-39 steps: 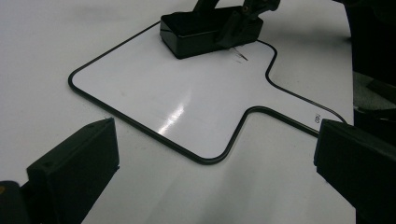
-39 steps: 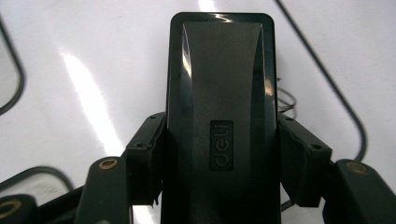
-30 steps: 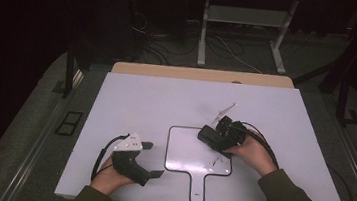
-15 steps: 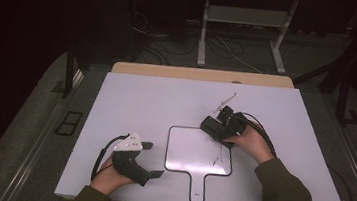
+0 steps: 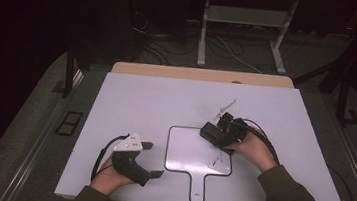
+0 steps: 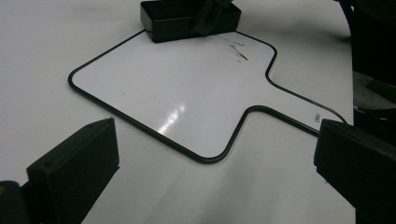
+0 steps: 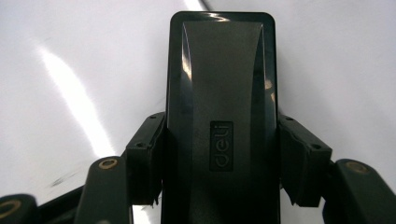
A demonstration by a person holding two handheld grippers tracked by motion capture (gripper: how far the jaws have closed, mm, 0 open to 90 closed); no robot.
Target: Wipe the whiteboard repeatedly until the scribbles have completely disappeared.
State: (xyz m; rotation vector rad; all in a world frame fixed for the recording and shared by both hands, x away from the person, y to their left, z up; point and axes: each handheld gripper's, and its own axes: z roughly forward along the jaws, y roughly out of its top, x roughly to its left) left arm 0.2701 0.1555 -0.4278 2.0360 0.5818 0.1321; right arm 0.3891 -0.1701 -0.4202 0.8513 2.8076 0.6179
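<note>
White rectangular tabletop (image 5: 156,103) carries a paddle-shaped whiteboard with thin black edging (image 5: 186,151), handle toward 6 o'clock, lying flat near table centre. Faint dark pen marks (image 5: 218,160) sit on the whiteboard's 3 o'clock half; in the left gripper view they lie just beside the eraser.

Right gripper (image 5: 216,132), black with trailing cable, held by the person's right hand (image 5: 254,149) at the whiteboard's 2 o'clock corner. Its jaws are closed part-way, clamped on either long side of a black rectangular board eraser with "deli" moulded on its back (image 7: 222,116). Eraser rests on the whiteboard's upper edge, overlapping the corner (image 6: 189,18).

Left gripper (image 5: 152,159), black with grey triangular plate, held by the left hand (image 5: 113,176) at 9 o'clock of the whiteboard handle, on bare table. Jaws spread wide, nothing between them; the whiteboard lies ahead of them.

Change versus half a second ago: right gripper and eraser have shifted slightly toward 7 o'clock, from just off the 2 o'clock corner onto the whiteboard's edge. Left gripper and whiteboard unchanged in position.
</note>
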